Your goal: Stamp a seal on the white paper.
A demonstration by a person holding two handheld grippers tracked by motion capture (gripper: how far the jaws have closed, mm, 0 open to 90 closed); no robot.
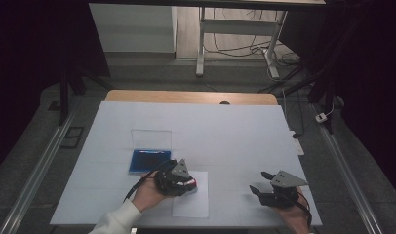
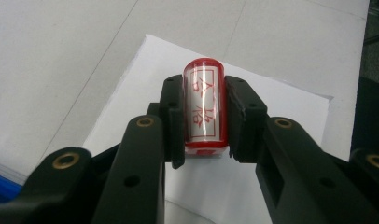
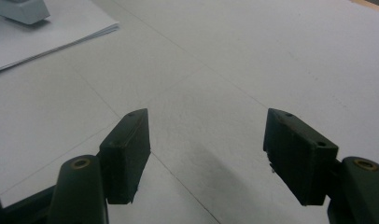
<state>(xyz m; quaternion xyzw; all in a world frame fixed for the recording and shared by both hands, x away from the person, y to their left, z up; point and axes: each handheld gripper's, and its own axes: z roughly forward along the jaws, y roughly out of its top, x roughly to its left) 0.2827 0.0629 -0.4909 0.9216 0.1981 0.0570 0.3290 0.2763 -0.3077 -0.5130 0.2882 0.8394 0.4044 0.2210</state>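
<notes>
- my left gripper has its fingers clamped on the red stamp, over the paper sheet.
- right gripper fingers wide, idle.
- ink pad near; print not yet made, i judge.

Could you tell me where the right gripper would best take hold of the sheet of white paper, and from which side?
Probably at a free edge. The sheet of white paper lies flat on the table, so only its edges offer a grip. The left gripper, shut on the red stamp, stands over its upper part. The open right gripper could come in low from the right edge.
</notes>
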